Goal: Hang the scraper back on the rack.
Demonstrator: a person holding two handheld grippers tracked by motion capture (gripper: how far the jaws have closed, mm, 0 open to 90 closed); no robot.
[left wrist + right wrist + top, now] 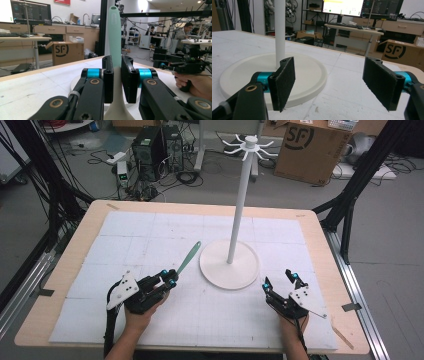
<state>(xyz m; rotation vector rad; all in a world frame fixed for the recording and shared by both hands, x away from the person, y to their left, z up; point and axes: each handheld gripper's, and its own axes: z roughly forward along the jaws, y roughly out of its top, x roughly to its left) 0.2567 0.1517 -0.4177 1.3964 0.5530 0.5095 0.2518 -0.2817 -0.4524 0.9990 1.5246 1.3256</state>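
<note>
Left gripper has the mint-green spatula clamped between its jaws, handle end pointing up and away toward the white hanging stand. In the left gripper view the spatula stands straight up between the 2 black pads, gripped low near its flared end, so the grip looks centred and square.

Right gripper waits just right of the stand's round base, jaws spread wide and holding nothing; in the right gripper view the base and pole sit right ahead of the pads.

The job in hand, by the look of it, is getting this utensil up to the hooks at the top of the pole. To do that well: keep the clamp firm, lift in 1 smooth arc, hold the spatula upright so its top end meets a hook cleanly. I cannot tell whether that end has a hanging hole. The stand is tall and narrow, so a sideways nudge could rock it; the free gripper could steady the pole.

All of this sits on the white padded surface.
</note>
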